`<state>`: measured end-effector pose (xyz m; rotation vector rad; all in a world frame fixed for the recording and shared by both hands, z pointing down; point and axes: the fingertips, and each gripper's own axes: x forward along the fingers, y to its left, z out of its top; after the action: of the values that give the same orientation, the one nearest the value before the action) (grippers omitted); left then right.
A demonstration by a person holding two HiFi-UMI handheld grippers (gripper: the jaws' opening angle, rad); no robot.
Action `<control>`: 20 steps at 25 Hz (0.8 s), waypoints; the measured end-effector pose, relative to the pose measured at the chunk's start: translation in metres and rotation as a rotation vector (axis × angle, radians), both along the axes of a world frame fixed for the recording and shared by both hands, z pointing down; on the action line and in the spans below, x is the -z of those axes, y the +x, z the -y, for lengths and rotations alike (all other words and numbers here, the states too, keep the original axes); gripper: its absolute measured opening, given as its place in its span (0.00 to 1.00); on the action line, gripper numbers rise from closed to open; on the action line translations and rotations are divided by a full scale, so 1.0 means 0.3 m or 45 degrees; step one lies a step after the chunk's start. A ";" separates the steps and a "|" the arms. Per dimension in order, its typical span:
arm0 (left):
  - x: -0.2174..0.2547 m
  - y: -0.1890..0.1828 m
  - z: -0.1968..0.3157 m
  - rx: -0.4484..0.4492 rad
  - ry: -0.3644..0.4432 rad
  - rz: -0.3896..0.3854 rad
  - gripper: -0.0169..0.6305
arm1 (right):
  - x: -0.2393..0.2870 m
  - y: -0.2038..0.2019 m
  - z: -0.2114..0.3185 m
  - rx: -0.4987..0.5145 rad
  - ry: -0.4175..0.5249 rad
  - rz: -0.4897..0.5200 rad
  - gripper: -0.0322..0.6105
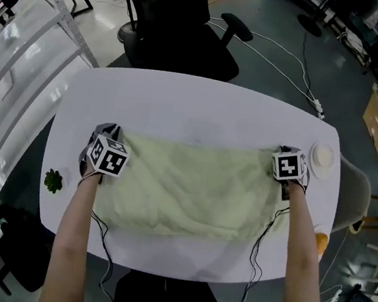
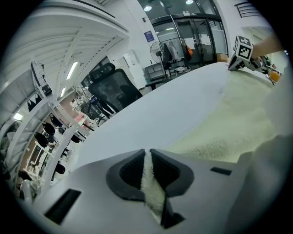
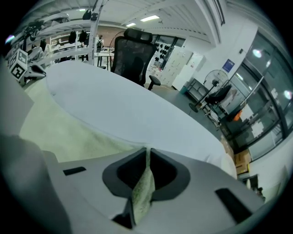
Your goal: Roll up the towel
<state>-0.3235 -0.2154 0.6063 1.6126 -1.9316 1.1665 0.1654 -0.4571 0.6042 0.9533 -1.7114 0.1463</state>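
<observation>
Left hand-held gripper (image 2: 147, 154) | clamps towel (image 2: 219, 132) corner | grip hidden in head view

A white counter (image 1: 201, 107) with rounded corners carries a pale green towel (image 1: 198, 189), spread out and slightly rumpled over its near half. Left of the towel, at the counter's edge, lies a small dark green leafy thing (image 1: 52, 181). Just right of the towel's far right corner sits a round white object (image 1: 323, 157).
</observation>
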 end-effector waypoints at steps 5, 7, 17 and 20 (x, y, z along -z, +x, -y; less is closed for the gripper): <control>0.006 -0.012 -0.006 0.046 0.047 -0.027 0.13 | 0.008 0.023 0.004 -0.052 0.019 0.011 0.12; 0.025 -0.023 -0.006 0.099 0.090 -0.090 0.31 | 0.025 0.045 0.024 -0.073 0.052 0.032 0.26; 0.257 0.078 -0.069 0.090 0.277 -0.200 0.58 | 0.212 0.042 -0.045 -0.019 0.093 0.323 0.76; 0.323 0.124 -0.138 0.097 0.305 -0.215 0.58 | 0.255 0.016 -0.146 0.086 0.079 0.405 0.77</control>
<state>-0.2864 -0.1739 0.5095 1.6777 -2.0633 0.7656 0.1702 -0.4132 0.5275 0.9543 -2.0483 0.2106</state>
